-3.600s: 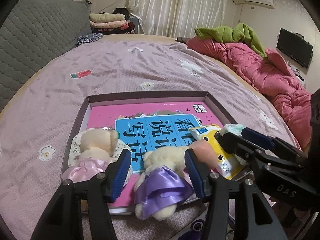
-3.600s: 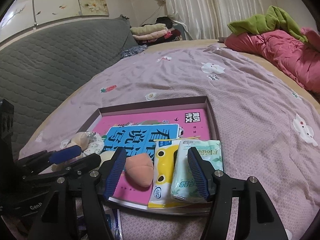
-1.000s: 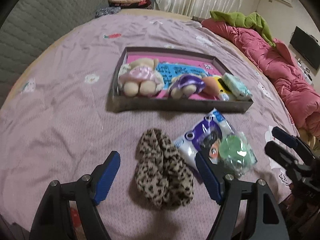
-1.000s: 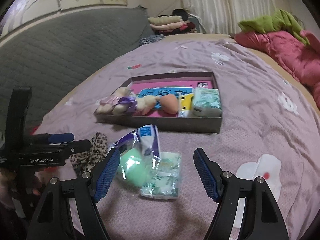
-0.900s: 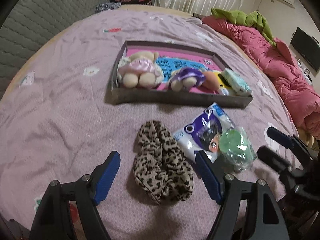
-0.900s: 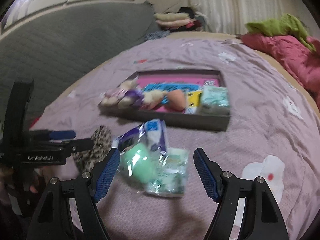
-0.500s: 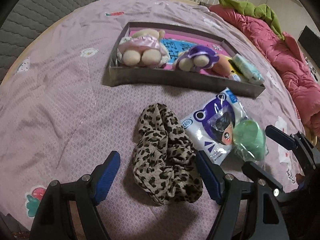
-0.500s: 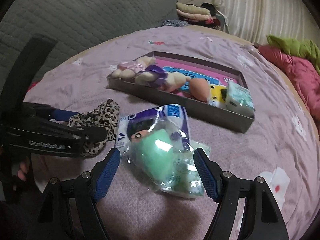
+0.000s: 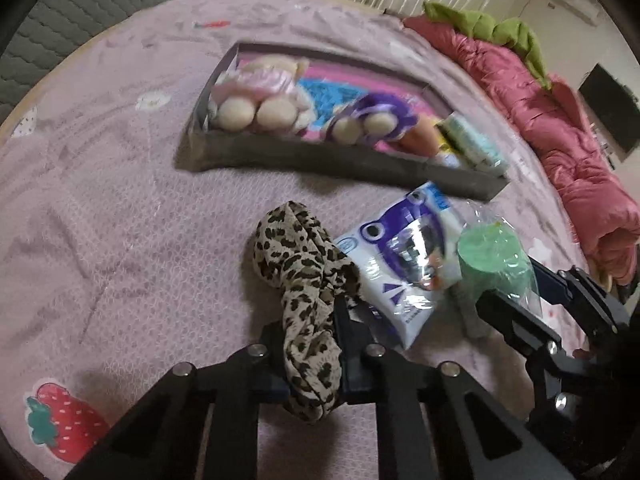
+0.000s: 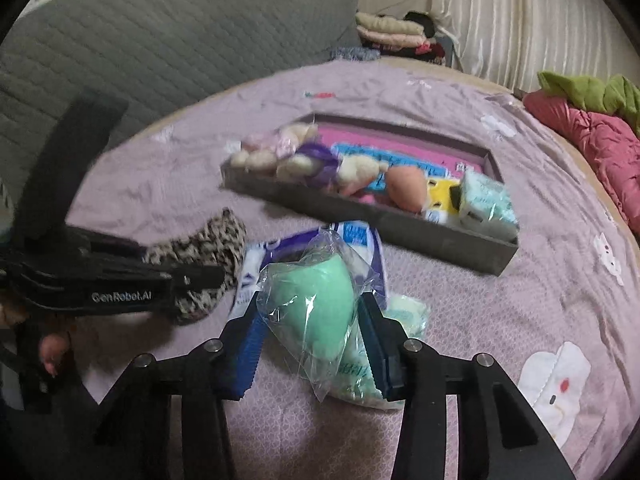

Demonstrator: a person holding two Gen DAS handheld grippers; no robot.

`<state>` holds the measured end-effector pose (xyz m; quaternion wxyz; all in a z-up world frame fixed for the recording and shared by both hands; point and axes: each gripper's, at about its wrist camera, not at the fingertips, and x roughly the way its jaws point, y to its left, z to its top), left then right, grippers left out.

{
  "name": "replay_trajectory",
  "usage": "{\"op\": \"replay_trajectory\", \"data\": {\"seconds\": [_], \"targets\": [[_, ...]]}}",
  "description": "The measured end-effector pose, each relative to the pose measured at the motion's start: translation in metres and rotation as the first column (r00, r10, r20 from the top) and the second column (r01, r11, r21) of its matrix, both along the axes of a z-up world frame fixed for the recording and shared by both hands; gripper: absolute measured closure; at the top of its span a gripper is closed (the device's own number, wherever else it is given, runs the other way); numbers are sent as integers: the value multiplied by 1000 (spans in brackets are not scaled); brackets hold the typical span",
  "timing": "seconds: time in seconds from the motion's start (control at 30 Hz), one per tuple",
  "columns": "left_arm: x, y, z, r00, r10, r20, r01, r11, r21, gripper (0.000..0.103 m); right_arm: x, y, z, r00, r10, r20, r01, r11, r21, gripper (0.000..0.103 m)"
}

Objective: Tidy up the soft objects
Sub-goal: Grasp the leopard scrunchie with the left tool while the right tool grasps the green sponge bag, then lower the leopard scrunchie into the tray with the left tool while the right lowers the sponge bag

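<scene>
We hold our left gripper (image 9: 311, 344) tilted steeply down over the near edge of the bed; its jaws have just closed and now pinch the leopard-print cloth (image 9: 298, 264) tight between them. Our right gripper (image 10: 310, 330) slants down beside it, toward the bed's near right side; its jaws have just been closing too, and their blue pads (image 10: 250, 354) press both sides of the green sponge in its clear wrapper (image 10: 316, 308). Fingers (image 10: 52, 350) of our left hand show under that gripper's handle.
</scene>
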<state>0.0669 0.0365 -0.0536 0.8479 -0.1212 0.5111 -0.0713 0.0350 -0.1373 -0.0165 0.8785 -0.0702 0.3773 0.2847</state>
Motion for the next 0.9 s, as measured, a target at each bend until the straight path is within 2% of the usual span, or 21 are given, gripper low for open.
{"op": "replay_trajectory", "data": {"seconds": [0.13,0.2,0.3,0.67,0.9], "targets": [[-10,-4,28,989,-4,150,2,1000,17,89,1,-14,15,998,-45,53,41,996,83,56],[-14,-2,43,972,15,236,-21,999,24,89,3,-20,22,994,-76,83,66,991,118,56],[-14,2,54,954,32,298,-37,999,11,89,9,-27,28,988,-115,100,99,982,160,56],[18,19,66,922,105,374,-111,994,-7,89,33,-42,39,961,-220,167,187,963,197,56],[46,19,65,913,117,391,-133,991,14,88,58,-45,38,949,-259,180,220,953,209,56]]}}
